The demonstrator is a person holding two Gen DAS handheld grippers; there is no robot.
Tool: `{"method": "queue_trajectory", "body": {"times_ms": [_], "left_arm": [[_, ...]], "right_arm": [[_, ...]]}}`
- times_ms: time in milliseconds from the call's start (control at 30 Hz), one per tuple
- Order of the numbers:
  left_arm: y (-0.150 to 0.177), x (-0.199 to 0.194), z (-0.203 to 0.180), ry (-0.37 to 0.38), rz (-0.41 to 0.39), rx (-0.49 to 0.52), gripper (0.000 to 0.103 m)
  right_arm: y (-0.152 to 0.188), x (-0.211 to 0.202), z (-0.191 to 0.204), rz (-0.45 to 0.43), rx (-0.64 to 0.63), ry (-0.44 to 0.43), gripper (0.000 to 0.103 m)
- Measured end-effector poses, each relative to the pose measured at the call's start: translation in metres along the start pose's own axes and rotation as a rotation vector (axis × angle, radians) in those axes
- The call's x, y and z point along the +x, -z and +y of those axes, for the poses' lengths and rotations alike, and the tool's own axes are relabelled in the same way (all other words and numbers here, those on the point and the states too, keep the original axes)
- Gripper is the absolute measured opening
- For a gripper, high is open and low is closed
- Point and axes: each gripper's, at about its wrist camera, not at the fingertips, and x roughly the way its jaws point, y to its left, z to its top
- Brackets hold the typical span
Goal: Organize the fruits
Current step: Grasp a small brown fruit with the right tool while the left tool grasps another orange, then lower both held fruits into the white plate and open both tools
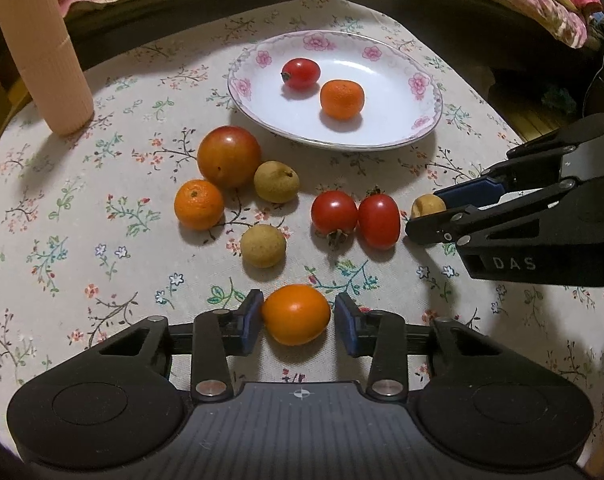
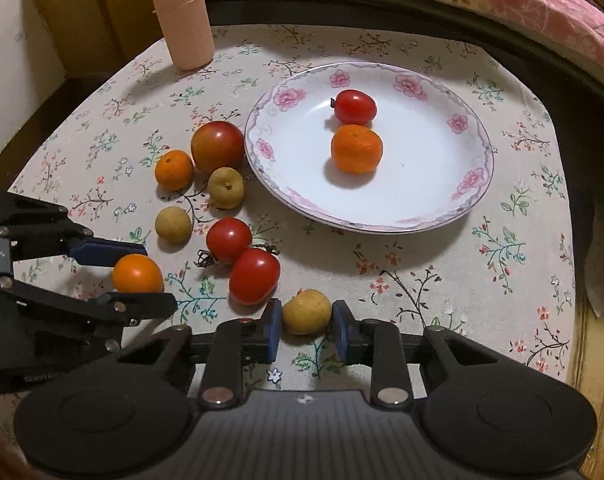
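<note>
Surface: floral tablecloth over a table, with pink patterned fabric along the far edge.
Plate: white plate with pink flowers on its rim, holding a small red tomato and a mandarin close together.
Left gripper: fingers spread, straddling an orange tomato; the left pad touches or nearly touches the fruit, the right pad stands just clear.
Right gripper: fingers parted around a small yellow-brown fruit, both pads at its sides; actual contact cannot be told.
Loose fruit on the cloth: two red tomatoes touching each other, two more yellow-brown fruits, another mandarin, and a large red-orange tomato nearest the plate.
Back left: ribbed peach cylinder, upright, well apart from the fruit.
</note>
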Motion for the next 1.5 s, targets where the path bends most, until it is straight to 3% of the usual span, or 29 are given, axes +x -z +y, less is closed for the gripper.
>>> {"method": "queue_trajectory", "body": {"times_ms": [667,1267,1500], "left_arm": [[0.009,-0.006,-0.008,-0.027,0.002,0.055,0.049],[0.009,-0.009,-0.006,-0.009,0.002,0.019,0.043],[0.000,-0.016,-0.008,0.006,-0.043,0.003,0.043]], "right_arm": [[0.002,-0.002,-0.003,0.003,-0.005,-0.006,0.030],[0.003,-0.008,0.001,-0.015,-0.015,-0.002,0.030],[-0.001,-0.016,-0.004,-0.044,0.010,-0.015,0.030]]}}
